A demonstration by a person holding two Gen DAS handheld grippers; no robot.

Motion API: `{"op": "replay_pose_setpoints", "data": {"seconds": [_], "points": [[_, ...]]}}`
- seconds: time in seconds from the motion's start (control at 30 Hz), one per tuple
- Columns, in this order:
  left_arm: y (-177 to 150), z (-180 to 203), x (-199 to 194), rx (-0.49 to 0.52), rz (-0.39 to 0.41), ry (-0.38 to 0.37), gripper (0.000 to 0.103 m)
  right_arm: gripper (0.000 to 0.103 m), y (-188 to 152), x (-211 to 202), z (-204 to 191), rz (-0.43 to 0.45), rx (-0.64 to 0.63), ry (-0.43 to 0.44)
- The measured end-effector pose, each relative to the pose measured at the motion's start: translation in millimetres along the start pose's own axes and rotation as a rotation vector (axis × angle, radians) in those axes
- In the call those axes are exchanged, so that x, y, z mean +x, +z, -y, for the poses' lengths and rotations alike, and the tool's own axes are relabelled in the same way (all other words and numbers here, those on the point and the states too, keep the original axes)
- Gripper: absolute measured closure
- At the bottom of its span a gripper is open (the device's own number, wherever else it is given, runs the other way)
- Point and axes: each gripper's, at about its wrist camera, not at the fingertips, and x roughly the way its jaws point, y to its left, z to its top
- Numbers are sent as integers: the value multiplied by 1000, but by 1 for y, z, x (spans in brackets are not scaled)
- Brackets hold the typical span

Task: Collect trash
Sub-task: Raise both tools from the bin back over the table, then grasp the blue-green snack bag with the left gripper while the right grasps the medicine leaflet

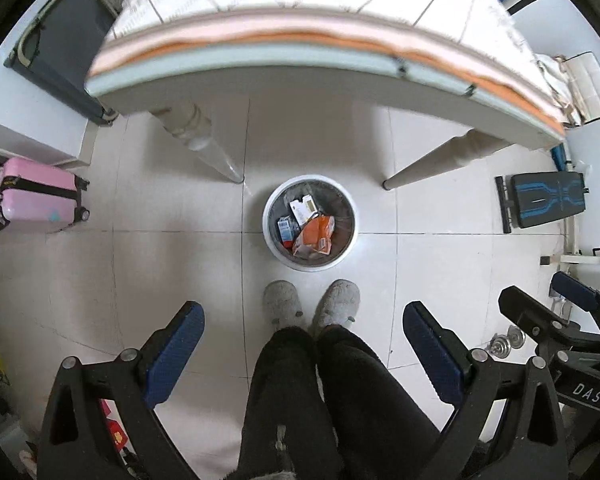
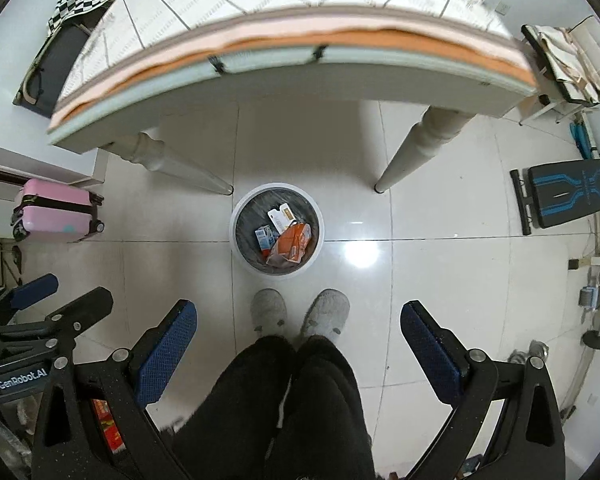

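Note:
A round white trash bin (image 1: 269, 236) (image 2: 236, 240) stands on the floor just in front of the table. Inside it lie an orange wrapper (image 1: 315, 235) (image 2: 293, 242), a white card package (image 1: 302, 208) (image 2: 281, 215) and a small blue carton (image 1: 285, 231) (image 2: 264, 237). My left gripper (image 1: 303, 322) is open and holds nothing, high above the floor. My right gripper (image 2: 299, 320) is open too, equally high, with nothing between its blue pads. Each gripper shows at the edge of the other's view: the right gripper (image 1: 548, 300) and the left gripper (image 2: 60, 292).
A person's grey slippers (image 1: 312, 304) (image 2: 300, 312) and black trouser legs stand right before the bin. A table (image 1: 300, 76) (image 2: 300, 80) with a grid cloth spans the top, on two turned legs. A pink suitcase (image 1: 36, 196) (image 2: 56, 210) is left, a black-and-blue bench (image 1: 548, 204) (image 2: 572, 192) right.

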Motion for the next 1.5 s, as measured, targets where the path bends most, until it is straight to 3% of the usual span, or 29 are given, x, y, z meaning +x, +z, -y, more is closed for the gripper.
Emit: {"op": "replay_pose_setpoints", "data": {"seconds": [0.17, 0.33, 0.47, 0.63, 0.77, 0.9, 1.0, 1.13, 1.2, 1.33, 1.37, 1.4, 1.5], "points": [[15, -1, -48, 5, 74, -6, 1, 0, 2, -55, -10, 23, 25, 19], [53, -4, -86, -8, 170, 16, 1, 0, 36, -102, -11, 105, 83, 67], [106, -2, -108, -26, 276, 70, 0, 0, 98, -128, -2, 156, 134, 103], [185, 13, -107, -46, 324, 129, 0, 0, 198, -134, 20, 191, 123, 78], [264, 34, -94, -94, 324, 185, 0, 0, 295, -118, 52, 185, 104, 50], [340, 47, -78, -163, 264, 202, 0, 0, 421, -86, 94, 160, 90, -6], [394, 65, -57, -185, 231, 223, 0, 0, 512, -49, 125, 134, 95, -55], [452, 75, -32, -227, 192, 249, 0, 0, 605, 4, 150, 90, 93, -70], [476, 70, -22, -256, 175, 259, 0, 0, 637, 27, 151, 71, 79, -68], [505, 54, -11, -279, 158, 307, 0, 1, 668, 62, 146, 32, 60, -62], [509, 45, -11, -283, 155, 323, 0, 5, 672, 69, 145, 22, 57, -53], [514, 41, -10, -284, 153, 332, 0, 21, 675, 75, 142, 11, 53, -44], [516, 17, -15, -279, 158, 368, 0, 22, 668, 80, 131, -7, 46, -45]]}}
